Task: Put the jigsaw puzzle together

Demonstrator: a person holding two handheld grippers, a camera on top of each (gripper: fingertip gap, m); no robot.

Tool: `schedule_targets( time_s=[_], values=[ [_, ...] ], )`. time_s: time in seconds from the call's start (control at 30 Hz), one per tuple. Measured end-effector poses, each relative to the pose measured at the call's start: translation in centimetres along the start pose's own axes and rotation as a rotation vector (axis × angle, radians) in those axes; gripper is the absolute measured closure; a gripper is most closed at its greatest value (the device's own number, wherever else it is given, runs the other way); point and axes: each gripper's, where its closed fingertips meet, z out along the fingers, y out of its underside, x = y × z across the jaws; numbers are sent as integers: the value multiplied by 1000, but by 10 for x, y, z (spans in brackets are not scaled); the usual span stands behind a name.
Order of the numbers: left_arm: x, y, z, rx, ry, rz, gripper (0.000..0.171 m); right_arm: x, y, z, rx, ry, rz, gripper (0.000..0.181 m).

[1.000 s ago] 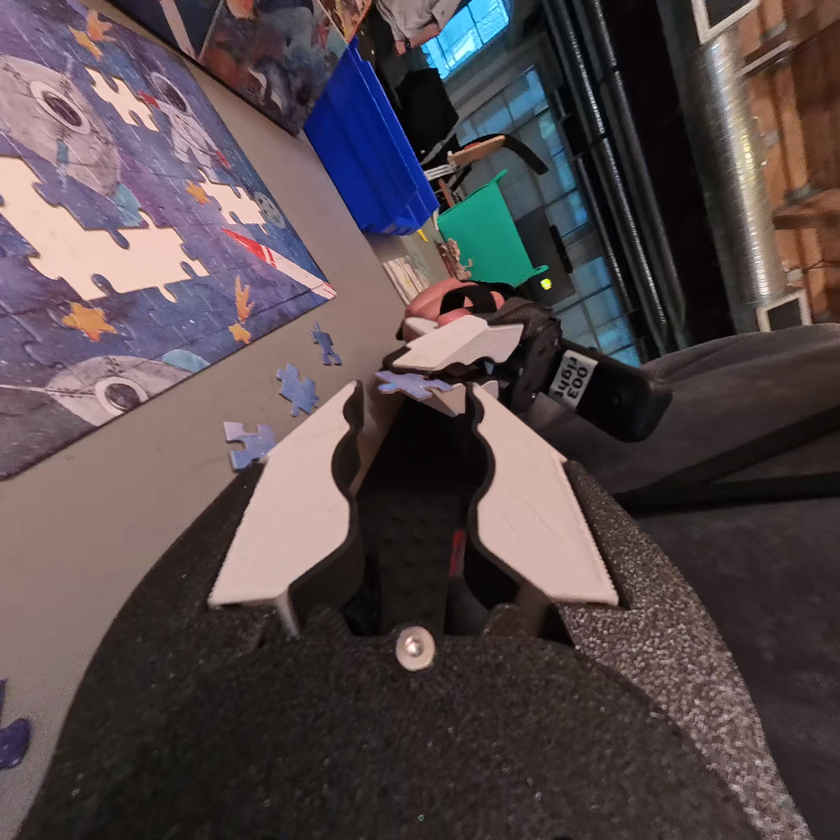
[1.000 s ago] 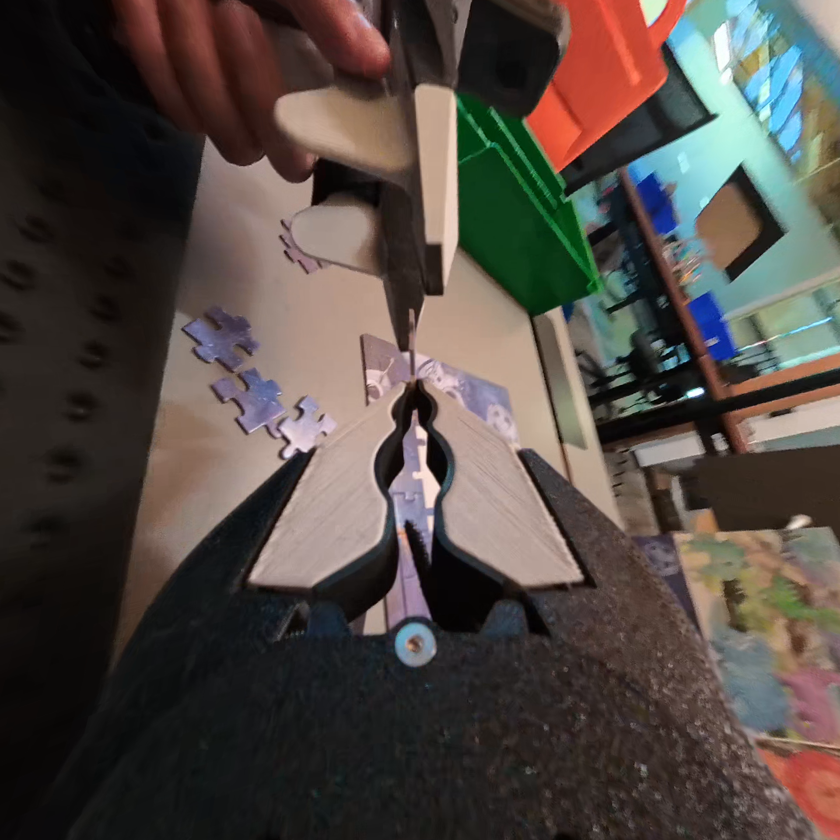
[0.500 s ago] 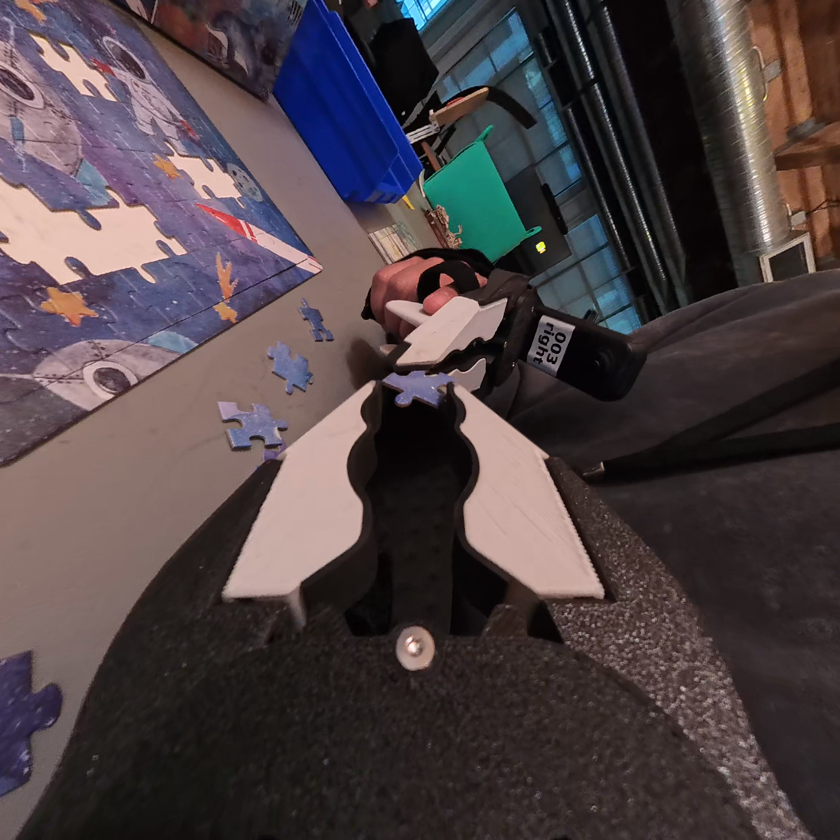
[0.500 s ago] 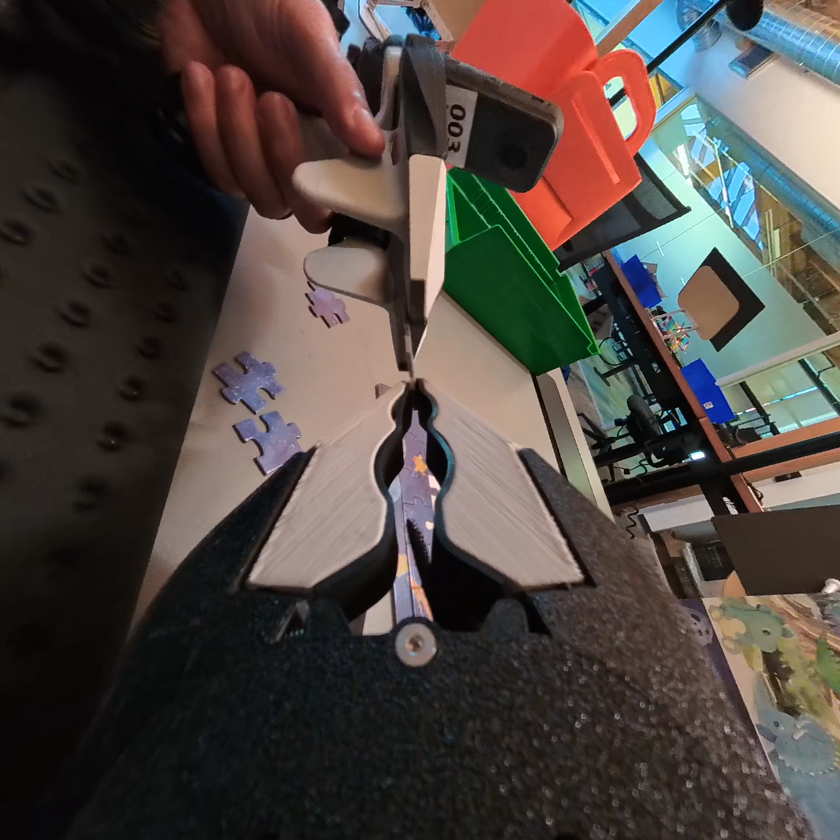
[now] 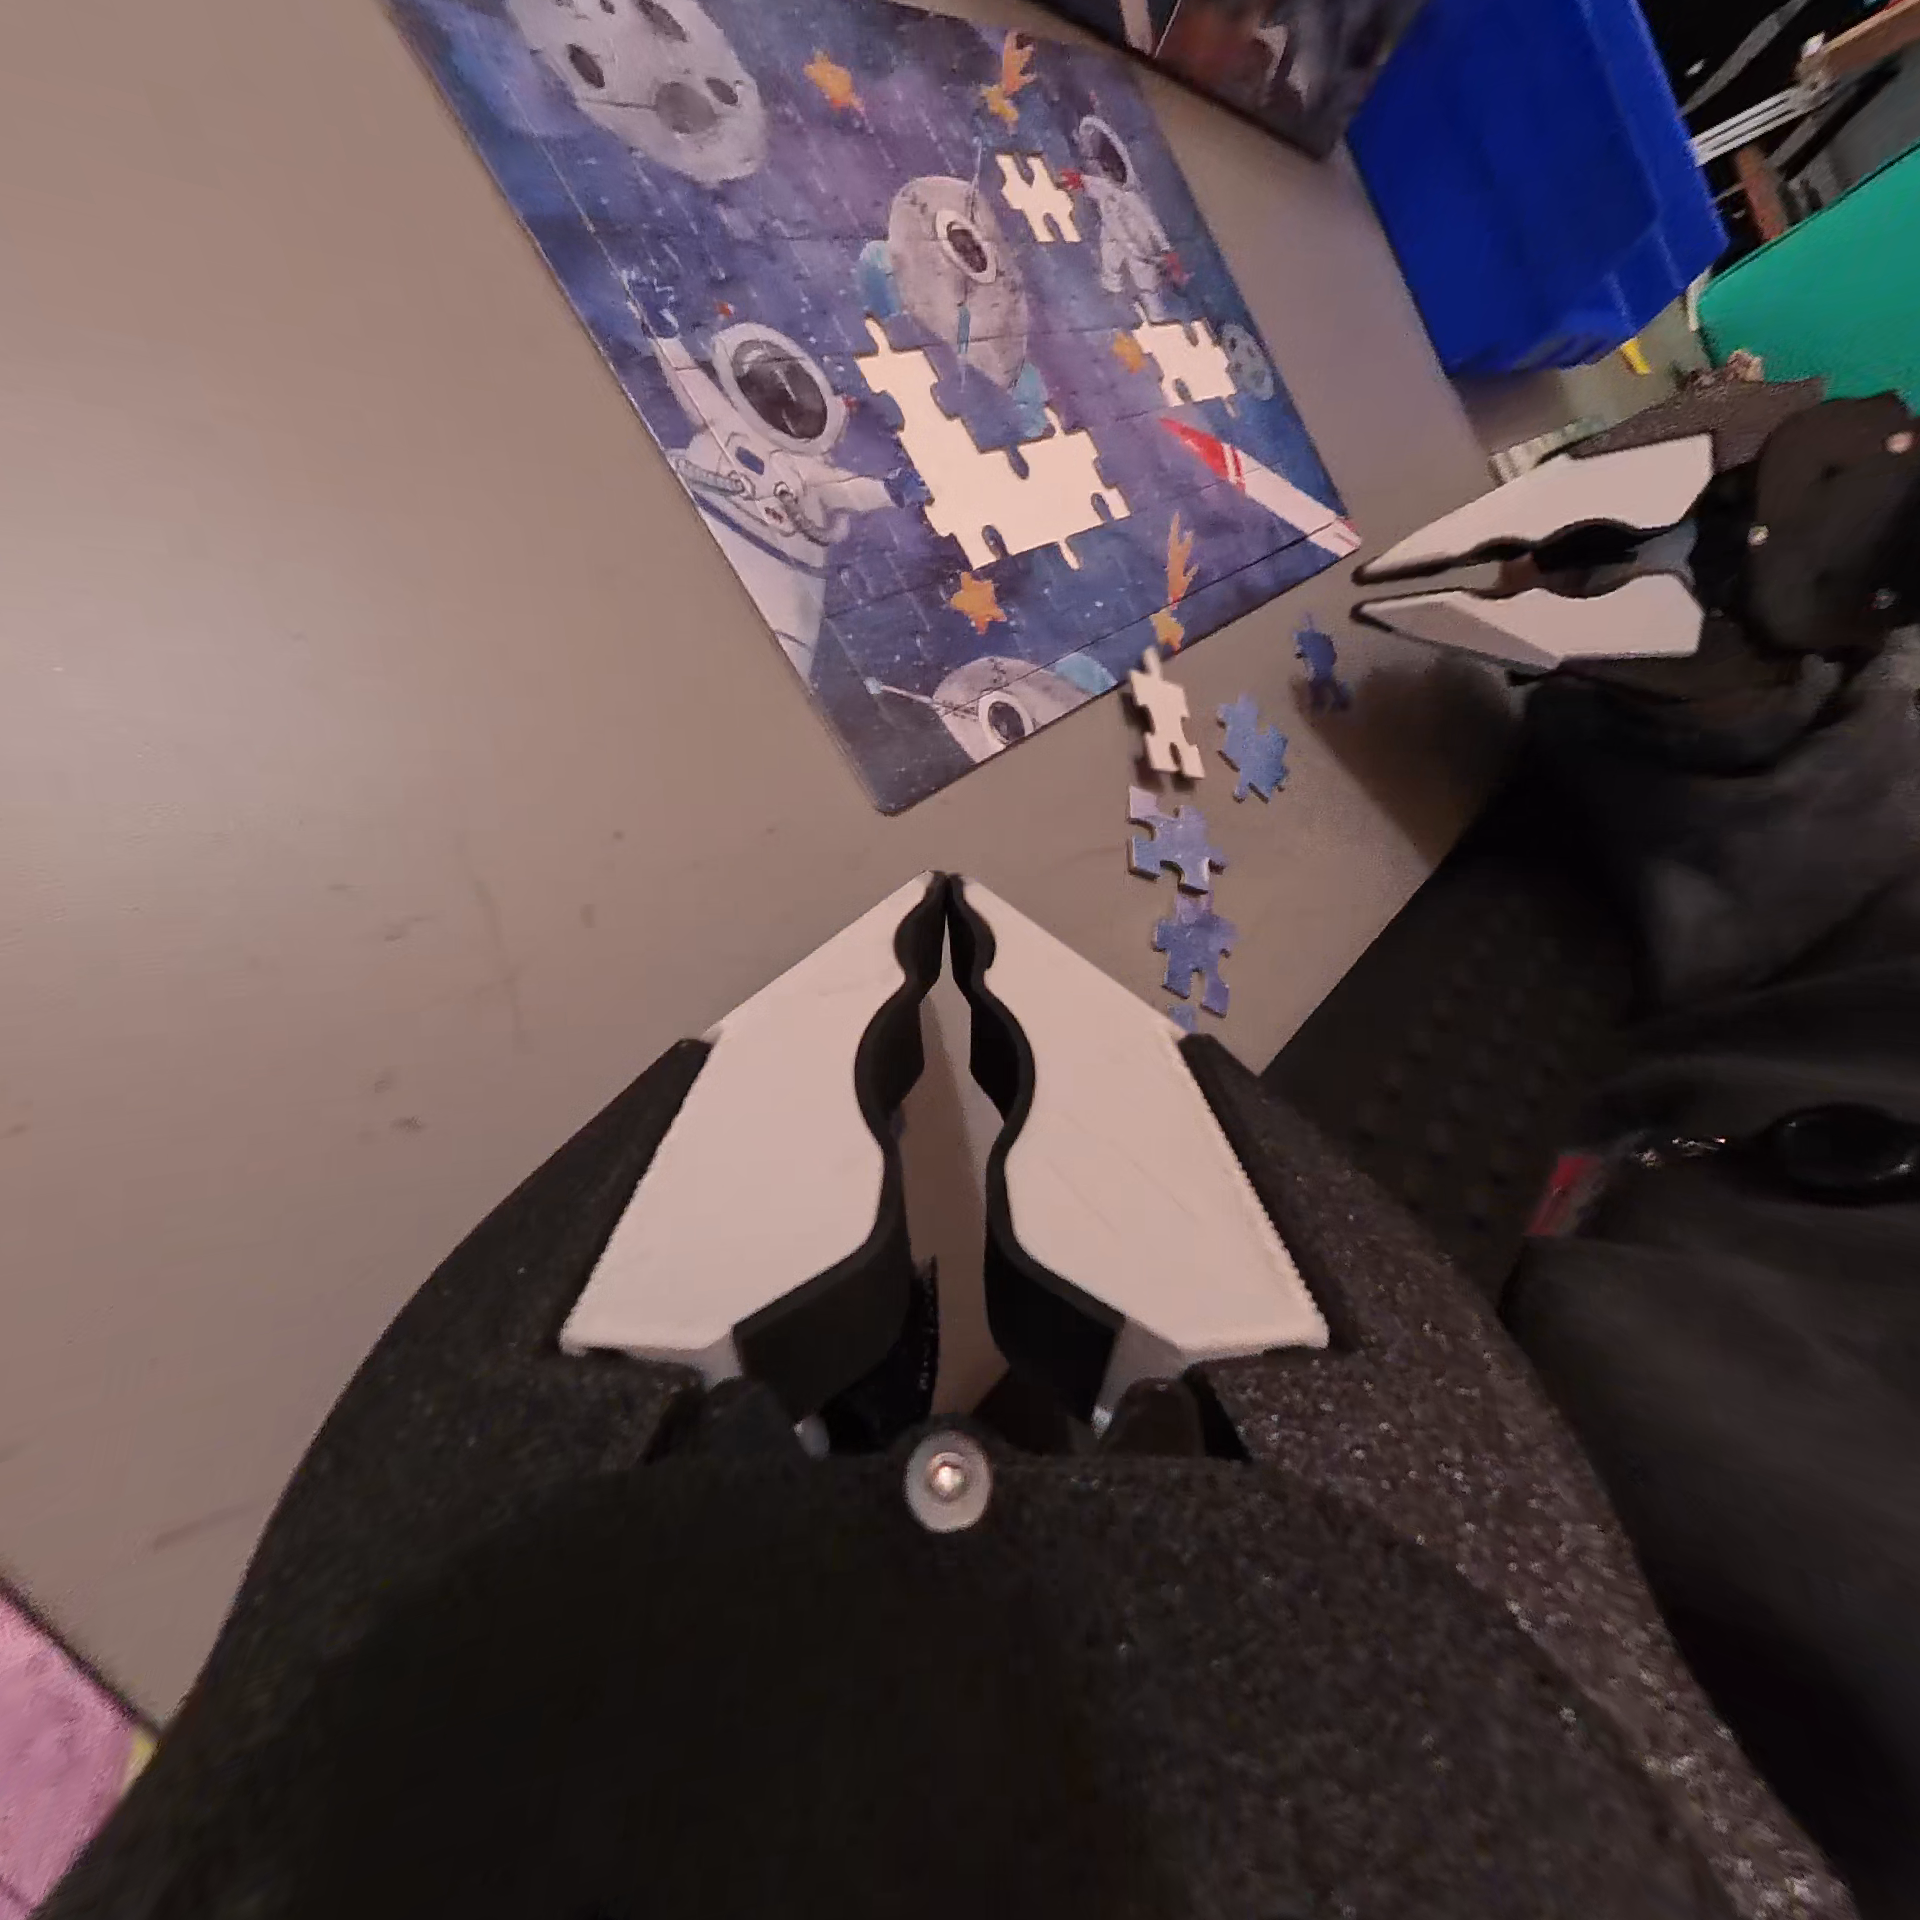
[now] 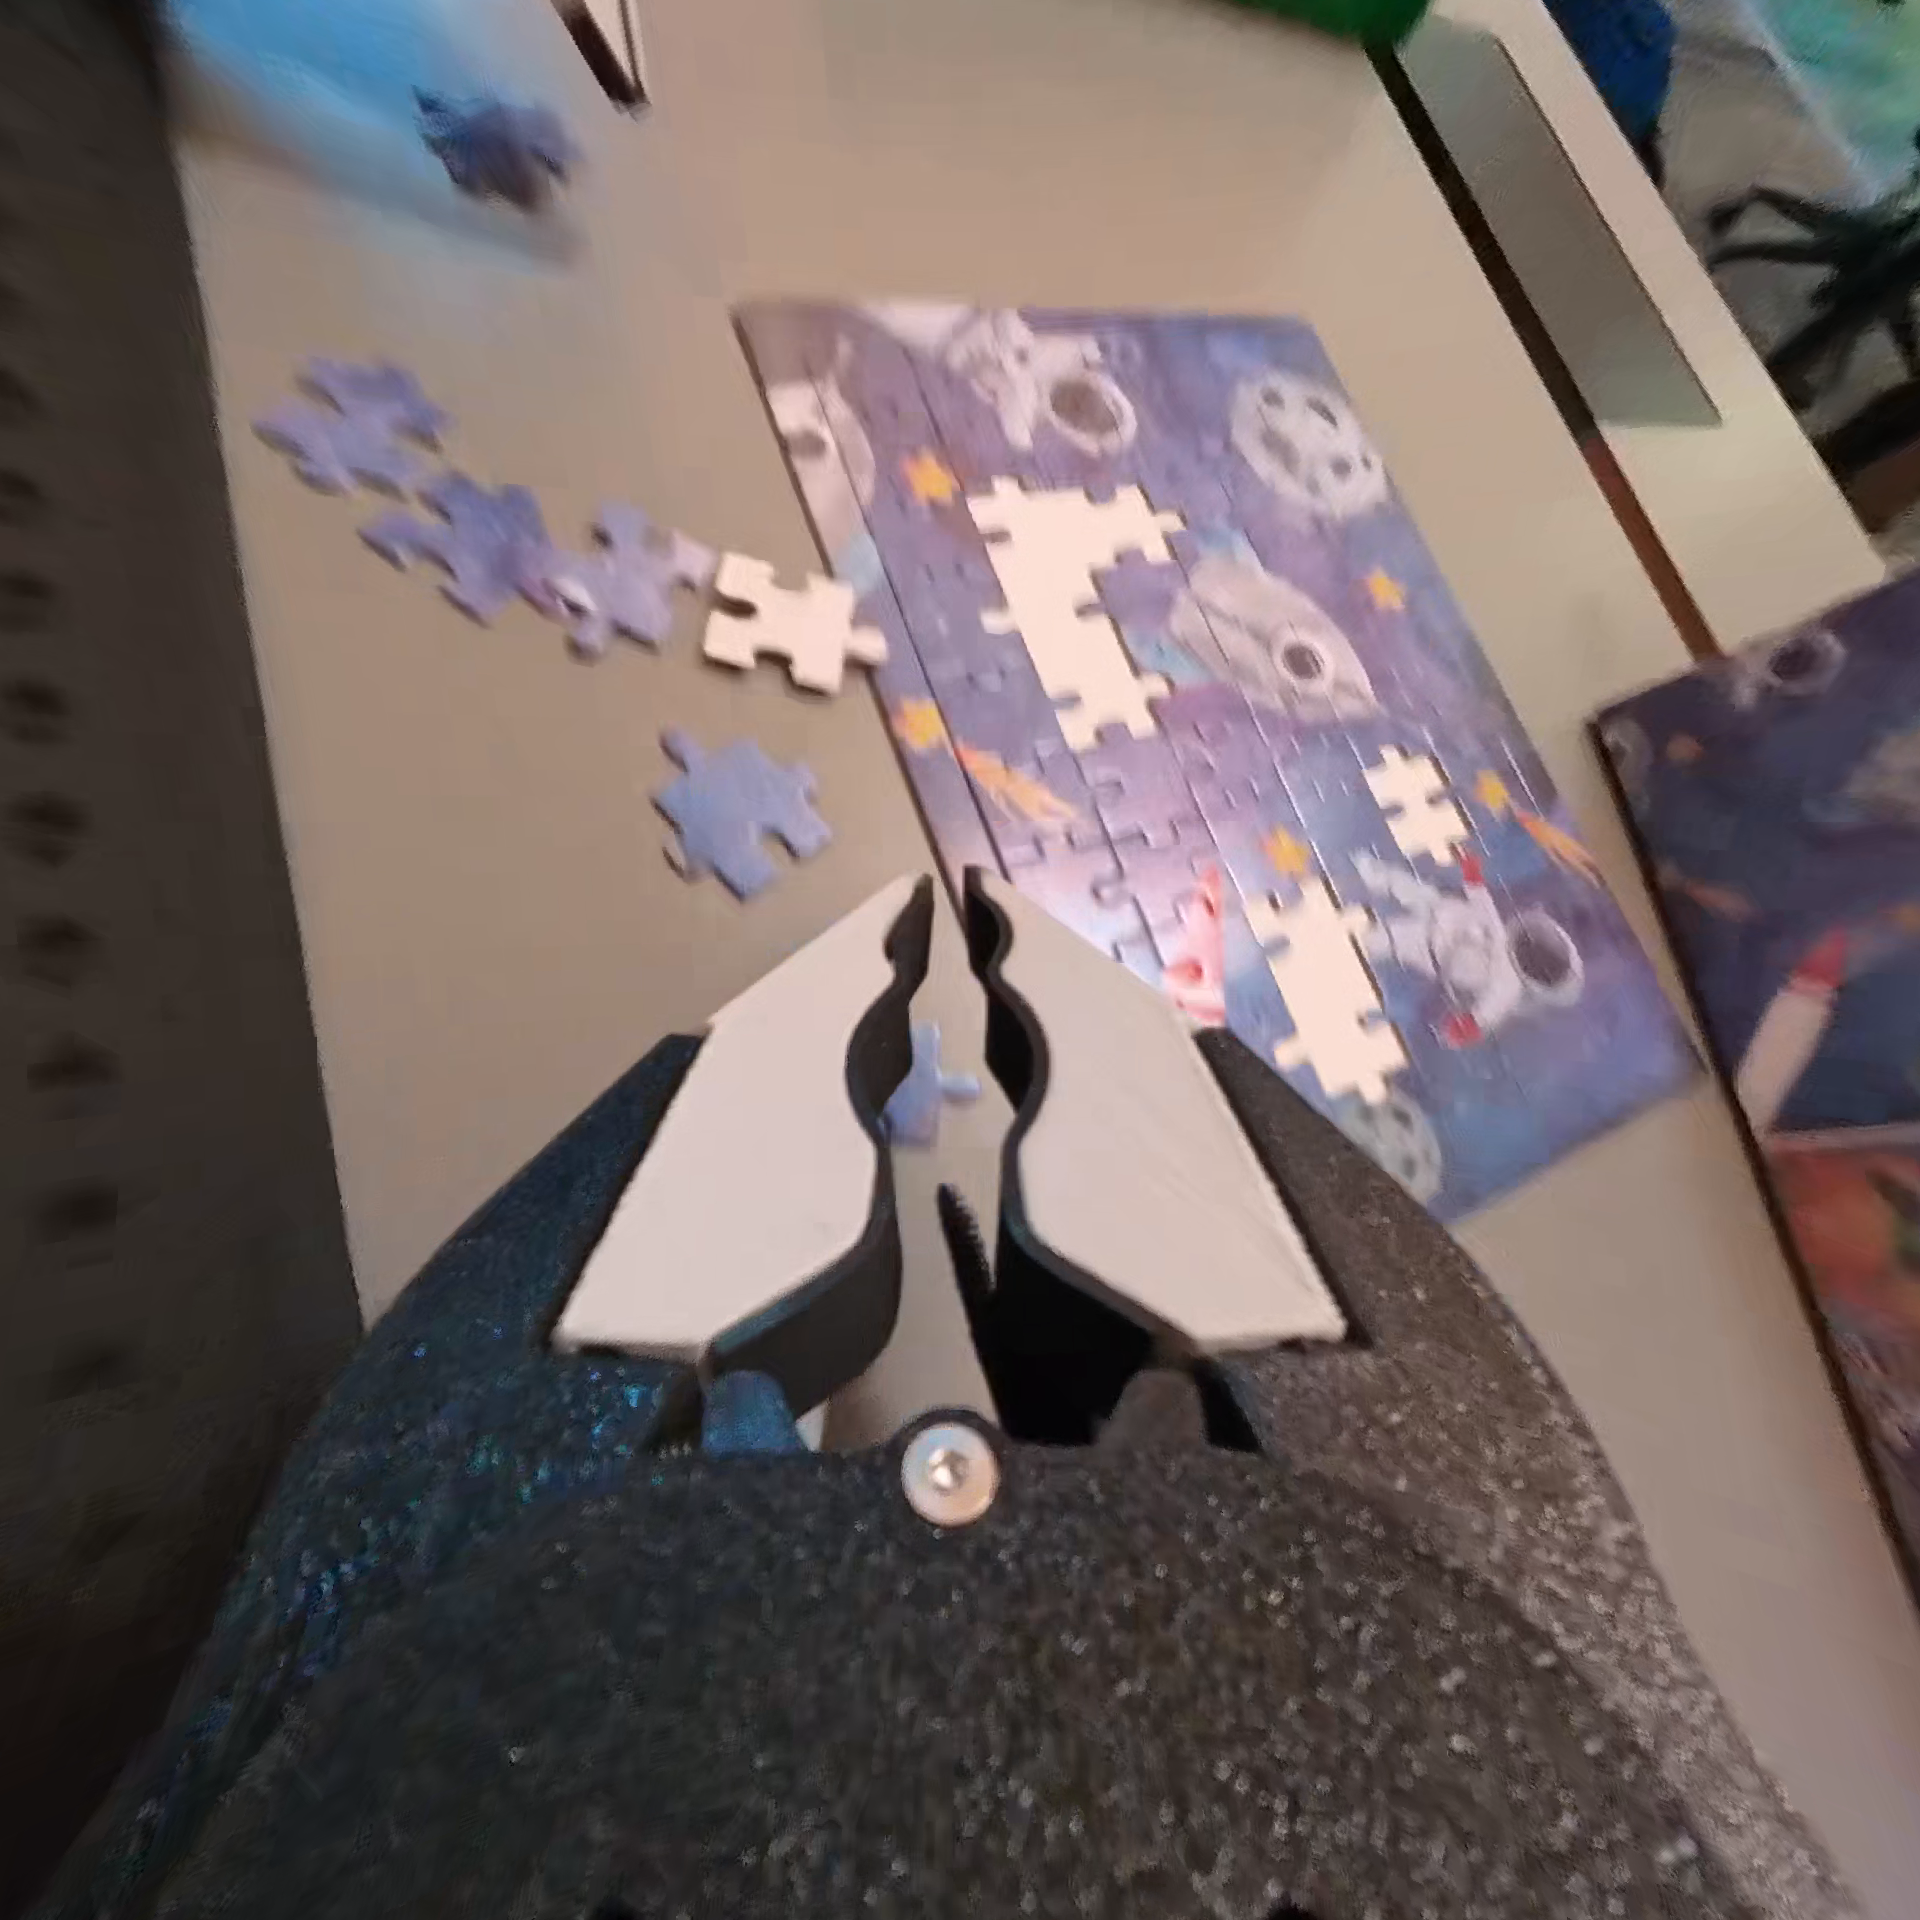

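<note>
The space jigsaw [image 5: 790, 260] lies flat on the grey table [image 5: 312, 623], with white gaps [image 5: 987, 468] in its middle. It also shows in the right wrist view [image 6: 1226, 748]. Several loose blue pieces [image 5: 1174, 847] lie by its near corner. One piece [image 5: 1164, 717] shows its white back beside the puzzle's edge, as it does in the right wrist view [image 6: 790, 634]. My left gripper [image 5: 948, 883] is shut over bare table, with nothing seen between its tips. My right gripper [image 6: 945, 883] is open by a narrow gap, empty, above the loose pieces [image 6: 743, 810]. It also shows in the left wrist view [image 5: 1361, 592].
A blue bin [image 5: 1538, 177] and a green bin [image 5: 1808, 281] stand past the puzzle's far end. Another picture board [image 6: 1787, 831] lies right of the puzzle. A dark padded surface [image 5: 1662, 1039] borders the table beside the loose pieces. Tip to tip, the grippers are about 20 cm apart. The space jigsaw [image 5: 790, 260] is about equally far from each gripper, around 20 cm. Seen from the right wrist view [image 6: 1198, 468] as well.
Both grippers have swung from facing each other to looking down at the table. The right has let go of the blue piece. The left has shut. A white-backed piece now lies by the puzzle.
</note>
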Motion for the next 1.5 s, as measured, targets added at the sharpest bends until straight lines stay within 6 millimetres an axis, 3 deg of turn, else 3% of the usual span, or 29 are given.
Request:
schedule_targets(
  time_s=[0.07, 0.17, 0.27, 0.37, 0.47, 0.53, 0.7, 0.8, 1.17, 1.3, 1.5],
  values=[
    [3, 7, 6, -49, -10, 39, 171, -4, 15, -11, -34, -16, 23, 174],
    [26, 18, 26, -132, 18, 162, 153, -28, 20, -8, -103, -148, 108, 151],
    [42, 16, 39, -164, 4, 280, 145, -43, -9, 15, -50, -156, 72, 146],
    [45, 11, 33, -167, -14, 294, 145, -59, -36, 36, 5, -219, 62, 148],
    [50, 20, 23, -202, -7, 321, 145, -75, -43, 46, -3, -336, 108, 148],
    [53, 23, 30, -209, -17, 368, 145, -84, -40, 51, -38, -377, 104, 153],
    [68, 23, 62, -202, 27, 380, 145, -80, -33, 55, -79, -320, 90, 161],
    [67, 30, 75, -242, 18, 364, 134, -82, -33, 57, -78, -312, 108, 165],
    [79, 43, 76, -285, 40, 365, 139, -83, -31, 55, -75, -370, 159, 176],
    [76, 36, 73, -264, 0, 436, 139, -80, -29, 48, -76, -377, 140, 176],
    [96, 22, 69, -200, 164, 544, 119, -70, -41, 22, -1, -414, 147, 177]
  ],
)
